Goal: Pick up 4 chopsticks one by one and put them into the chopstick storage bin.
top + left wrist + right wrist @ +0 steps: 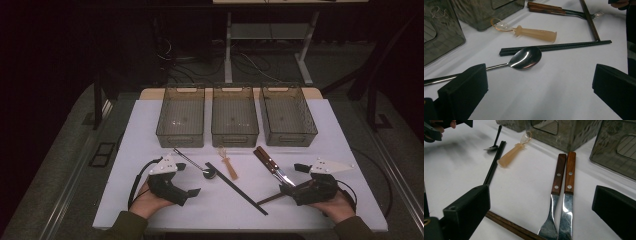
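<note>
The left tool [182, 179] rests low on the white bench [320, 125], jaws wide with nothing between them. In the left gripper view the metal spoon [525, 58] lies just ahead of it, the bowl touching the dark chopsticks [556, 46] and the handle passing behind the near jaw, where its end is cut off. The right tool [295, 178] is also wide and holds nothing. In the right gripper view the wood-handled fork [554, 195] and knife [567, 195] lie side by side between its jaws, their tips cut off at the bottom edge. A brown stick [509, 226], perhaps a chopstick, runs out from behind the left jaw. The amber plastic spoon [227, 161] lies between the two groups, before three smoky bins [235, 117].
</note>
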Demonstrator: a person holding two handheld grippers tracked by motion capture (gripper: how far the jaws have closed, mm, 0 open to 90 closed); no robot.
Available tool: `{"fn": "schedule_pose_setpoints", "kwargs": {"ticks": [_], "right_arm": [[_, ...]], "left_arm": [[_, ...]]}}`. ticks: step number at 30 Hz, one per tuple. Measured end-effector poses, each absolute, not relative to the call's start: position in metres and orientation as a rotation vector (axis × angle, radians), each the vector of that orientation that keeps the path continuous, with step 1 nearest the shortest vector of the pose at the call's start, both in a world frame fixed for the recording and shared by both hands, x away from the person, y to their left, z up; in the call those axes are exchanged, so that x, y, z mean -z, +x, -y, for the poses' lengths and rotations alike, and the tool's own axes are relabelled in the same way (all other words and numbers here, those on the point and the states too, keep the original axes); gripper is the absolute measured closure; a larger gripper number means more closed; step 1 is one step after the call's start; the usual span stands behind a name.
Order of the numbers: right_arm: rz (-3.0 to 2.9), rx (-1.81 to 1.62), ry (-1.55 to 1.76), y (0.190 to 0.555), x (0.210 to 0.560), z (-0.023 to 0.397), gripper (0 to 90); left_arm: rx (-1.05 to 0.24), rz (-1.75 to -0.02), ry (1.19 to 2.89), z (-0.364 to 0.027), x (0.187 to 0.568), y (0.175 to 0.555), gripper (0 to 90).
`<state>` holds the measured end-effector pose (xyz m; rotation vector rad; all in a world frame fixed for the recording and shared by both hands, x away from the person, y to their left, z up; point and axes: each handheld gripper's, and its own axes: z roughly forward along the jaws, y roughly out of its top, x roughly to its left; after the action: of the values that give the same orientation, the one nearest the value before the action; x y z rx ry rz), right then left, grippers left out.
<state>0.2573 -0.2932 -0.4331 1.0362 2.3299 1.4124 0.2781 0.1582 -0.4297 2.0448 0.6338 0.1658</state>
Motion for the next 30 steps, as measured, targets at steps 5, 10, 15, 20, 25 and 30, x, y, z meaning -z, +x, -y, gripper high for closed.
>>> {"fn": "schedule_pose_setpoints", "kwargs": {"ticks": [5, 10, 15, 20, 25, 30], "right_arm": [[-2.34, -1.394, 1.037, 0.26, 0.432, 0.296, 1.4], [-2.35, -1.356, 1.073, 0.262, 0.428, 0.302, 1.5], [-2.356, -1.313, 1.112, 0.263, 0.424, 0.309, 6.8], [-2.356, -1.29, 1.139, 0.266, 0.424, 0.314, 14.8], [-2.367, -1.265, 1.14, 0.268, 0.424, 0.318, 21.2], [-2.36, -1.244, 1.157, 0.269, 0.424, 0.321, 25.9]], "left_arm": [[-0.165, -0.643, 2.035, -0.159, 0.43, 0.279, 0.0], [-0.168, -0.654, 2.037, -0.16, 0.43, 0.279, 0.0], [-0.169, -0.655, 2.038, -0.16, 0.43, 0.276, 0.0], [-0.166, -0.649, 2.035, -0.162, 0.43, 0.275, 0.0], [-0.159, -0.653, 2.033, -0.163, 0.431, 0.274, 0.0], [-0.155, -0.655, 2.031, -0.162, 0.431, 0.274, 0.0]]}}
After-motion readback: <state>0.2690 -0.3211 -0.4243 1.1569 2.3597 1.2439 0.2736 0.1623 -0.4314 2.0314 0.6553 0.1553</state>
